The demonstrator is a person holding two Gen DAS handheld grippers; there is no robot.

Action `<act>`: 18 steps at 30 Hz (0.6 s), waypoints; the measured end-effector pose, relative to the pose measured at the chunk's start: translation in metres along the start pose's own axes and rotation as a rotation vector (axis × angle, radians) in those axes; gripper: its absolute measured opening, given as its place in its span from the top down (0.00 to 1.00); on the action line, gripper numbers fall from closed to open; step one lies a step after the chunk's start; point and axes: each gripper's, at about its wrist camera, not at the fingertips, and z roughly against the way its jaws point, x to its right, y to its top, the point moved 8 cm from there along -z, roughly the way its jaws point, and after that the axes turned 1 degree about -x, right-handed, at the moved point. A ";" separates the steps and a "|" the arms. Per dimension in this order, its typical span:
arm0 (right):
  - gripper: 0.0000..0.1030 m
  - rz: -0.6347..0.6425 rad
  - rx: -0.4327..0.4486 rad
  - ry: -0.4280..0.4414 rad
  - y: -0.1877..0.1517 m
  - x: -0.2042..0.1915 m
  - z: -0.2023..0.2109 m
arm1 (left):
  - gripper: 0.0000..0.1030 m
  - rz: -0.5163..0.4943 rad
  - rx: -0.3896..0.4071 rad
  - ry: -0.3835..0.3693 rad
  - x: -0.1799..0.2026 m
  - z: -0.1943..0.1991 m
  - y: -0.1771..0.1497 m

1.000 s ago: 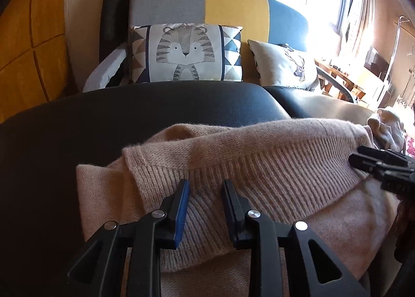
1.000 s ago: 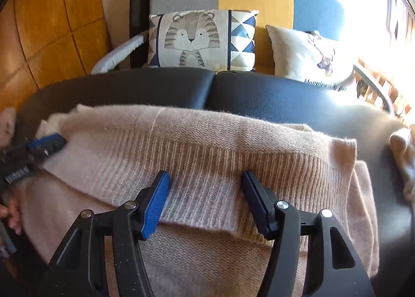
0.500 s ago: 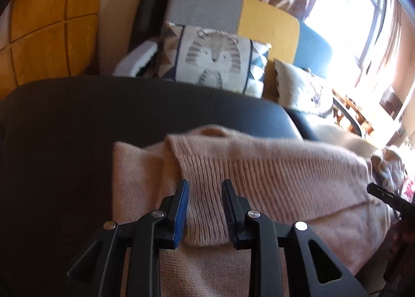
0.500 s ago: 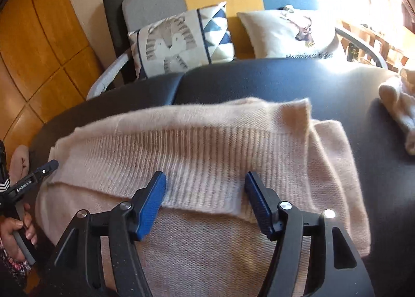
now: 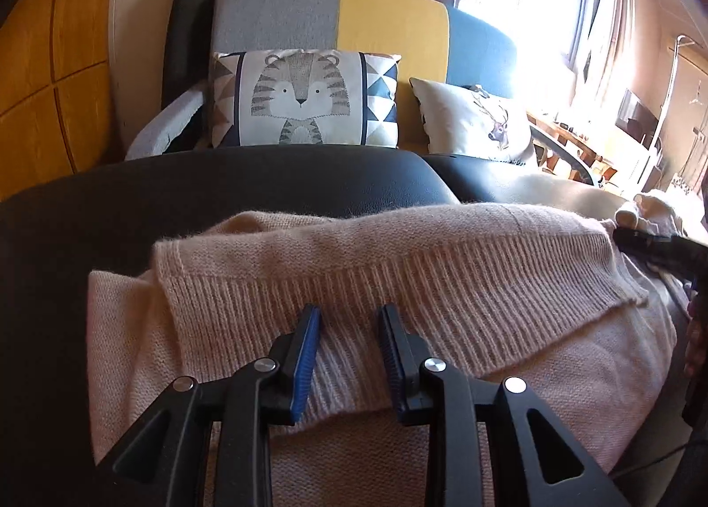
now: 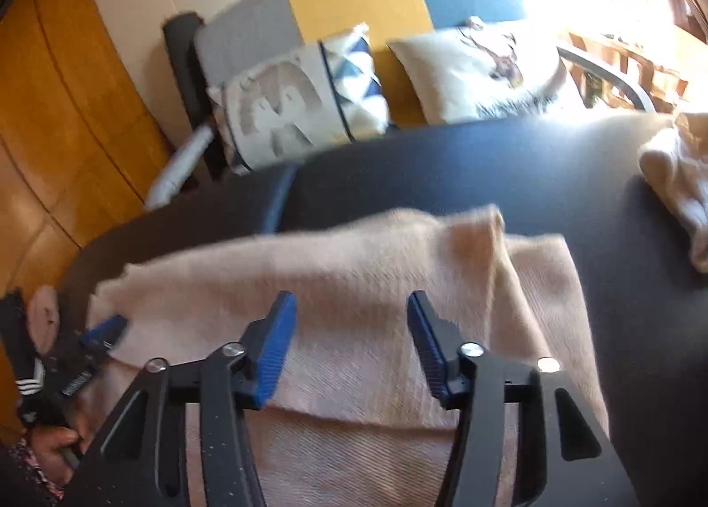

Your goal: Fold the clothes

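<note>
The pink sweater [image 5: 398,286] lies across the black surface [image 5: 221,188], long axis running left-right through mid-frame. Its ribbed hem fold sits directly under both released tools: left tool [image 5: 347,330] lower centre, right tool [image 6: 349,316] likewise.

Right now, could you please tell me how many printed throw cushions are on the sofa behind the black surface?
2: the tiger-print cushion sits on the left against the grey and yellow backrest; the white deer-print cushion sits to its right. Others may be hidden.
</note>
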 end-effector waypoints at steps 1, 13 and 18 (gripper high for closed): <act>0.63 0.017 0.003 0.014 0.006 -0.006 -0.002 | 0.72 0.001 0.000 -0.001 0.000 0.000 0.000; 0.89 -0.193 -0.069 0.054 0.018 0.032 -0.044 | 0.72 0.011 0.005 -0.007 0.000 -0.005 -0.001; 0.87 -0.126 -0.058 0.017 0.012 0.033 -0.019 | 0.72 0.010 0.008 -0.005 -0.001 -0.005 -0.002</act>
